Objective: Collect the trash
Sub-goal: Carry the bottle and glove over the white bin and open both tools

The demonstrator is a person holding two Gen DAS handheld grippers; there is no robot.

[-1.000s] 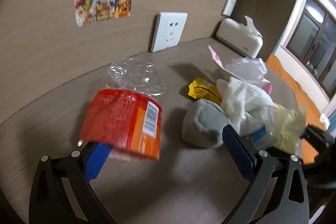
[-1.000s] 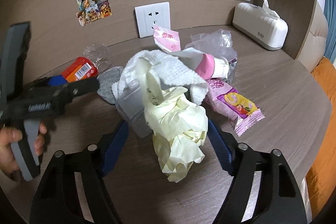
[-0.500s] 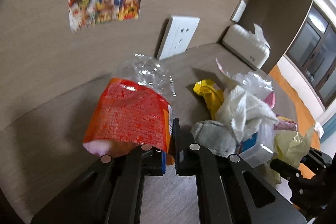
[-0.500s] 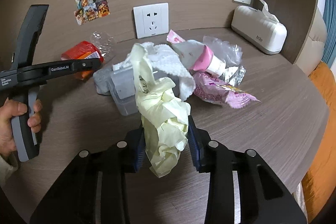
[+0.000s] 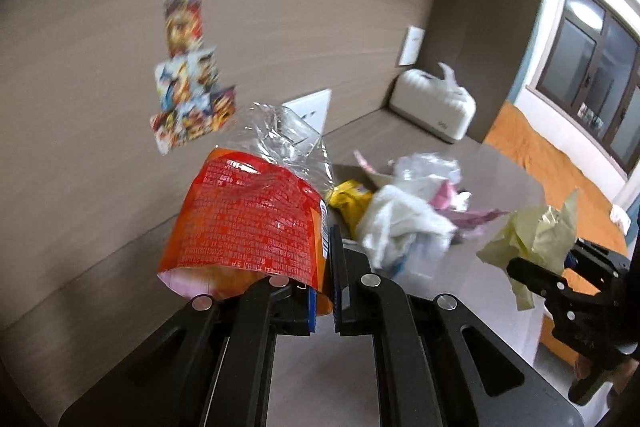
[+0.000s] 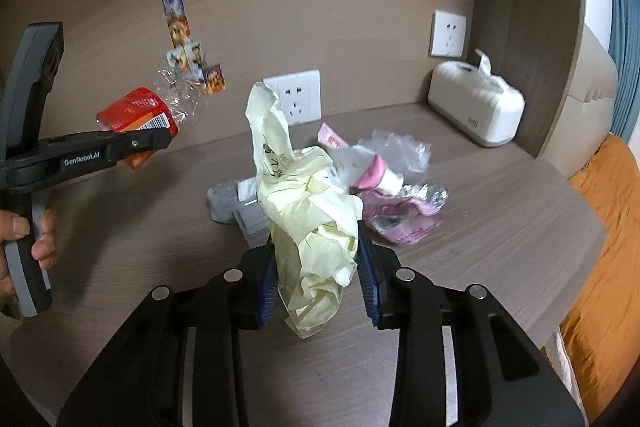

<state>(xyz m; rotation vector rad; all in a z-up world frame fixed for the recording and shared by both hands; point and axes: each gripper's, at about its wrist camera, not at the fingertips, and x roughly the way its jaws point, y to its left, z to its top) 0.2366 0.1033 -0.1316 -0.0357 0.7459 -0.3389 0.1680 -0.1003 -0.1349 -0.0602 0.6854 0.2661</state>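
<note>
My left gripper [image 5: 324, 283] is shut on an orange-red snack wrapper [image 5: 248, 223] with a clear plastic top and holds it above the table; the wrapper also shows in the right wrist view [image 6: 134, 115]. My right gripper [image 6: 318, 267] is shut on a crumpled pale yellow bag [image 6: 312, 219] and lifts it off the table; the bag also shows in the left wrist view [image 5: 536, 239]. A pile of trash lies on the wooden table [image 6: 500, 227]: white cloth [image 5: 400, 223], yellow wrapper [image 5: 350, 201], pink wrappers [image 6: 400, 215], grey cloth [image 6: 222, 201], clear plastic [image 6: 400, 151].
A white tissue box [image 6: 476, 107] stands at the back right by the wall. Wall sockets [image 6: 298, 99] and stickers [image 6: 192, 59] are on the wood panel behind. An orange bed cover [image 6: 600, 267] lies beyond the table's right edge.
Both grippers closed on their items and lifted: the left on the orange wrapper, the right on the yellow bag. Both have risen away from the table.
</note>
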